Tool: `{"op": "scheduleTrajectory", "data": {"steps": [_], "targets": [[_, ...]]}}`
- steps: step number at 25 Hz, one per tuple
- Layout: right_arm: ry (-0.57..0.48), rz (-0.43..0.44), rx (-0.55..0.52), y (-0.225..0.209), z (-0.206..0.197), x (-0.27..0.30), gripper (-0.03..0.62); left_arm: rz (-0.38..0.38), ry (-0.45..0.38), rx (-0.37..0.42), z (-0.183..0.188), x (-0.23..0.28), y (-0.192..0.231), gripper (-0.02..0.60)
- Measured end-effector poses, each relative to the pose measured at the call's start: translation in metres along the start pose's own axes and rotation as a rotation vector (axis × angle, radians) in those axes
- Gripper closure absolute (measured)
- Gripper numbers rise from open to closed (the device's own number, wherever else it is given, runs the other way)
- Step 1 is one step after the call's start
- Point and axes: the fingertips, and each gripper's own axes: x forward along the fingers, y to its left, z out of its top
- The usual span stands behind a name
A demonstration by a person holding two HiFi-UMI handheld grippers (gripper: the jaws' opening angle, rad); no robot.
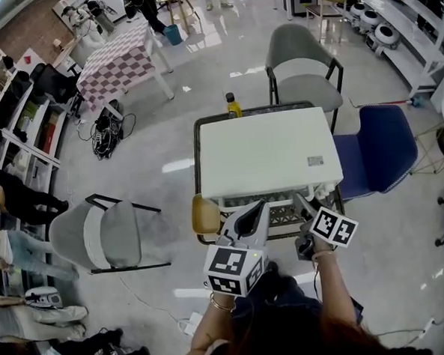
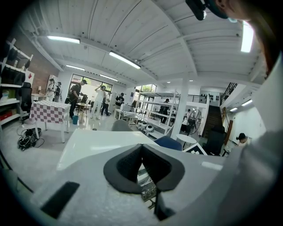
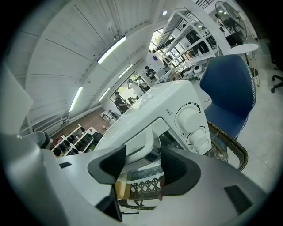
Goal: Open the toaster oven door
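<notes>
A white toaster oven (image 1: pixel 265 151) stands on a small table with a black woven rim (image 1: pixel 201 129). In the right gripper view its front faces me, with two white knobs (image 3: pixel 193 126) on the right and the door handle (image 3: pixel 140 145) across the top of the door. My right gripper (image 3: pixel 142 157) is open; the handle lies just past the fingertips and no pad touches it. In the head view that gripper (image 1: pixel 303 202) is at the oven's front right. My left gripper (image 1: pixel 255 208) hovers at the oven's front middle, and its black pads (image 2: pixel 132 163) meet at the tips, with nothing held.
A yellow bottle (image 1: pixel 233 105) stands behind the oven. A grey chair (image 1: pixel 301 55) is beyond the table, a blue chair (image 1: pixel 378 148) to its right and another grey chair (image 1: pixel 105 233) to the left. A tan round thing (image 1: pixel 204 215) sits at the table's front left corner.
</notes>
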Motion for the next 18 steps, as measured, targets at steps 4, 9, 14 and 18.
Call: {"op": "scheduleTrajectory", "data": {"steps": [4,9,14,18], "targets": [[0.013,-0.006,-0.013,0.000,-0.001,0.001,0.358,-0.003,0.000,-0.006,-0.002,0.000,-0.001,0.566],[0.018,-0.018,-0.028,0.002,-0.004,0.000,0.358,-0.003,-0.004,-0.008,-0.003,-0.005,-0.003,0.567],[0.017,-0.026,-0.045,-0.001,-0.008,-0.005,0.358,0.001,-0.008,-0.010,-0.008,-0.011,-0.008,0.568],[0.015,-0.030,-0.056,-0.001,-0.012,-0.010,0.359,0.002,-0.010,-0.012,-0.009,-0.016,-0.012,0.568]]}}
